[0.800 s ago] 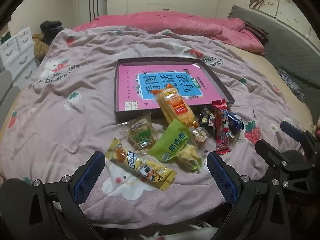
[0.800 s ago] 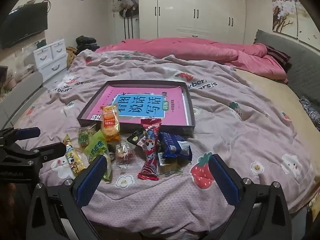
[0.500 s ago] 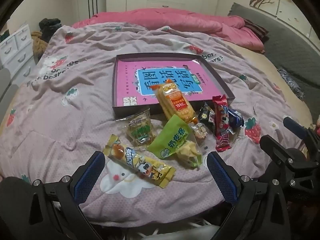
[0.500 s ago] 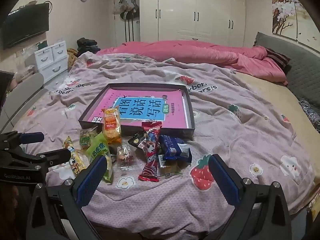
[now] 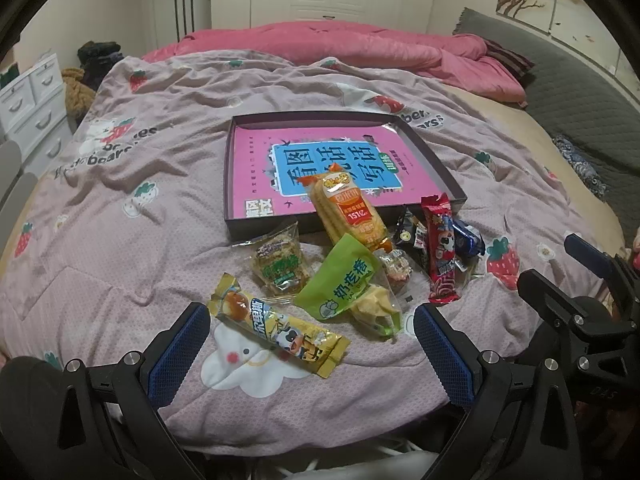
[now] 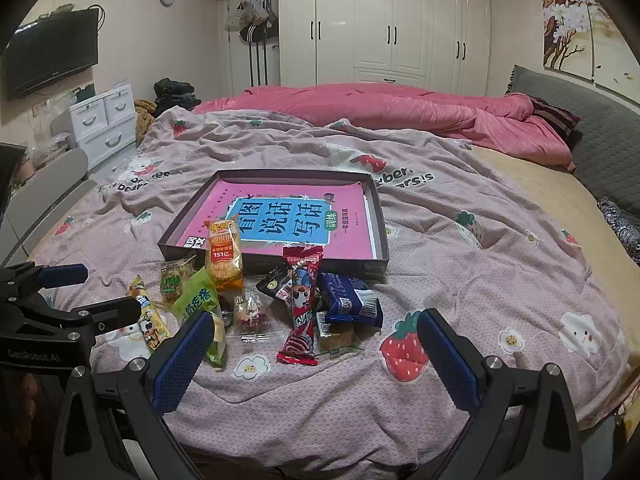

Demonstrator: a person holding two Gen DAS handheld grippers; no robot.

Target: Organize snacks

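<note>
A bed [image 6: 460, 276] draped in a strawberry-print quilt is filling both wrist views, with a pink duvet [image 6: 400, 108] bunching along the upper part of the frame. At the centre of each frame a shallow dark tray [image 5: 230, 216] is lying on the quilt, its floor covered by a pink and blue book [image 5: 328, 168]. Nothing is sitting fully inside it yet.

The snacks are clustering just below the tray's near wall. An orange cracker pack [image 5: 350, 210] is leaning over that wall, half in, half out. Below it a green pouch [image 5: 348, 280] is overlapping a small clear-wrapped sweet [image 5: 396, 270], while a long yellow bar [image 5: 276, 326] is lying lowest in the left wrist view. A clear green-label packet [image 5: 282, 264] is sitting left of the pouch. To the right, a red stick pack [image 6: 302, 304] is crossing a blue biscuit packet [image 6: 350, 300], with a dark wrapper [image 6: 274, 280] partly hidden underneath, its contents being hard to read.

The left gripper [image 5: 312, 344] is hovering released over the yellow bar, and the right gripper [image 6: 314, 356] is hanging spread wide before the red stick pack, neither touching anything.

The risk is lying in the overlap: closing on the red pack could drag the blue packet along, and slick film may slip on the soft, yielding quilt.
</note>
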